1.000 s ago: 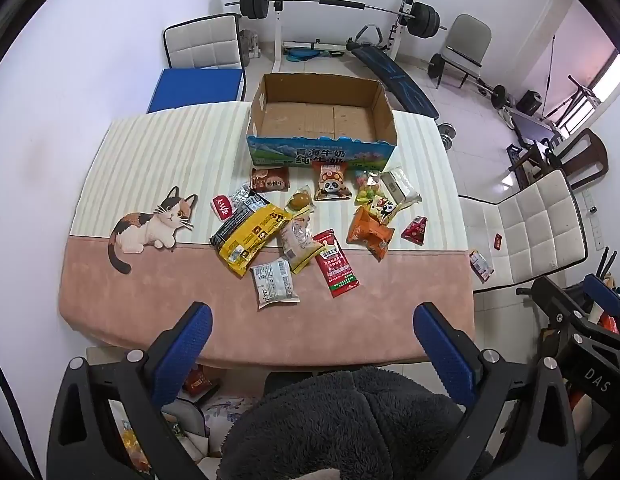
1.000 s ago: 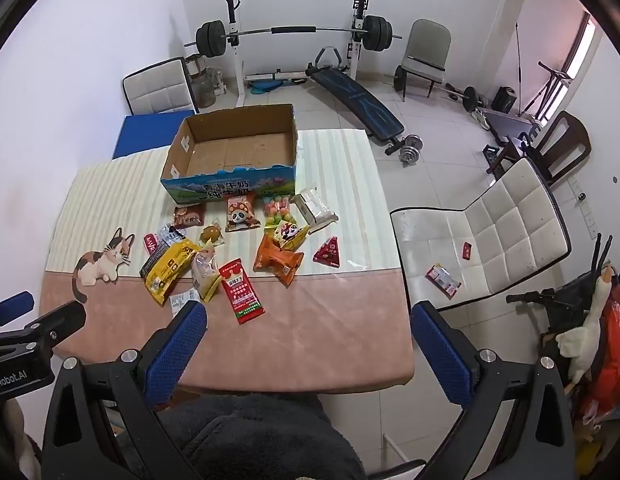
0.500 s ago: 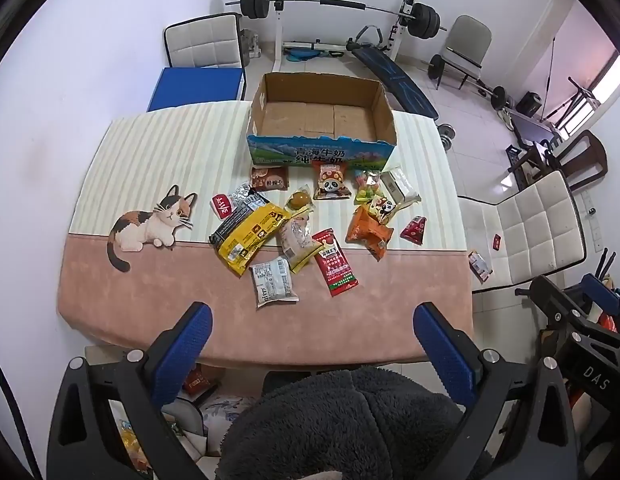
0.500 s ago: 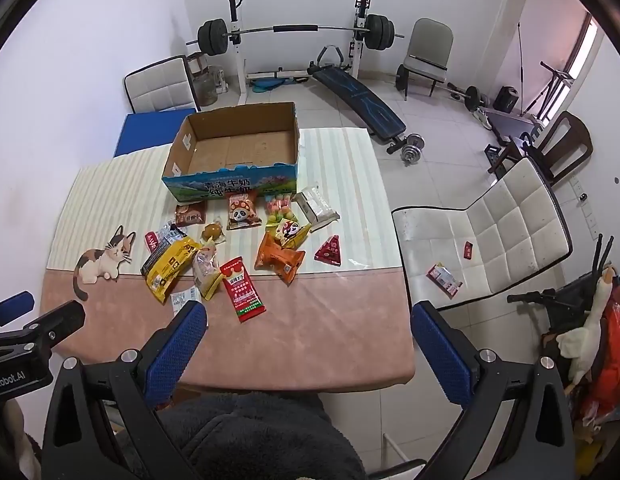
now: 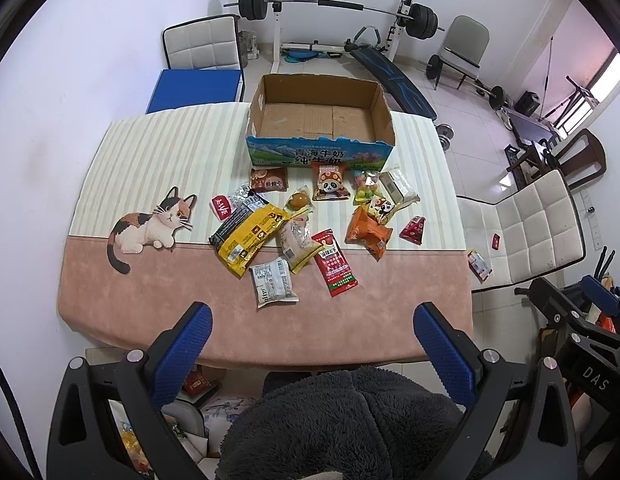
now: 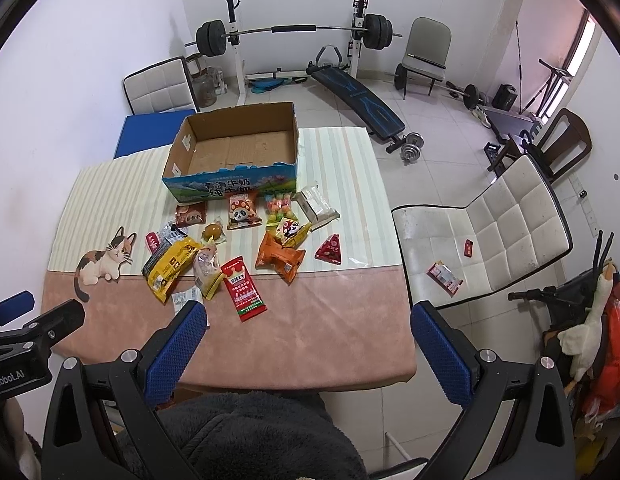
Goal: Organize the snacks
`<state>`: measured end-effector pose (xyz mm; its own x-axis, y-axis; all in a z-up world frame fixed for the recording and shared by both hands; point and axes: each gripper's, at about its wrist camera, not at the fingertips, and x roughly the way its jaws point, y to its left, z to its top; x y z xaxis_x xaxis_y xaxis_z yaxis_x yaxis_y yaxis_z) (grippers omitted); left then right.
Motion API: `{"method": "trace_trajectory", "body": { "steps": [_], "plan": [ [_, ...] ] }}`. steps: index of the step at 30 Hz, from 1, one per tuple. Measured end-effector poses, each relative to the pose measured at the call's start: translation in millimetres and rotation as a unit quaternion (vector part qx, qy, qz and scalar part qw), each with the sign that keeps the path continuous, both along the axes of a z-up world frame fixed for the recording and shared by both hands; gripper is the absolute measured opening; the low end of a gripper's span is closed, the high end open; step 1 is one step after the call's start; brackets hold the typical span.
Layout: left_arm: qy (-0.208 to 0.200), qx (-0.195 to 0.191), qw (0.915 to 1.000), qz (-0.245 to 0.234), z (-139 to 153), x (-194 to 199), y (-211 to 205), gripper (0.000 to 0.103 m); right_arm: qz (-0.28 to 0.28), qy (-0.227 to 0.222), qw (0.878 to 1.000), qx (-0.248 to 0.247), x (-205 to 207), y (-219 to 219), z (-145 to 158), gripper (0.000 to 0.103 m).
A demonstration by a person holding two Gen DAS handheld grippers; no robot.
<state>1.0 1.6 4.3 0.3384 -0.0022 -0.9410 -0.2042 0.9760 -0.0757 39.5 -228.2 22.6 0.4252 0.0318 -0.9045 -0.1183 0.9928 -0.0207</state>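
An empty open cardboard box (image 5: 320, 120) (image 6: 234, 148) stands at the far middle of the table. Several snack packets lie in front of it: a yellow bag (image 5: 250, 236) (image 6: 170, 264), a red packet (image 5: 335, 264) (image 6: 243, 288), an orange bag (image 5: 368, 232) (image 6: 280, 256), a panda packet (image 5: 329, 181) (image 6: 243, 211), a white packet (image 5: 273, 280). My left gripper (image 5: 310, 334) is open and empty, held above the table's near edge. My right gripper (image 6: 308, 330) is open and empty, also at the near edge, to the right.
The table has a striped and pink cloth (image 5: 150, 292) with a cat picture (image 5: 150, 226). A white chair (image 6: 482, 236) at the right holds two small packets. A blue chair (image 5: 196, 84) and a weight bench (image 6: 350, 96) stand behind the table.
Both grippers have drifted slightly; the table sits a little nearer in the right wrist view. Nothing on the table has moved.
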Motion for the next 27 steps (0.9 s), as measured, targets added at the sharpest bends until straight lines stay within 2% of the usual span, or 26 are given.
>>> {"method": "trace_trajectory", "body": {
  "steps": [27],
  "plan": [
    [-0.001, -0.001, 1.0, 0.002, 4.0, -1.4, -3.8, 0.103, -0.001, -0.002, 1.0, 0.004, -3.2, -1.9, 1.8, 0.103]
  ]
}}
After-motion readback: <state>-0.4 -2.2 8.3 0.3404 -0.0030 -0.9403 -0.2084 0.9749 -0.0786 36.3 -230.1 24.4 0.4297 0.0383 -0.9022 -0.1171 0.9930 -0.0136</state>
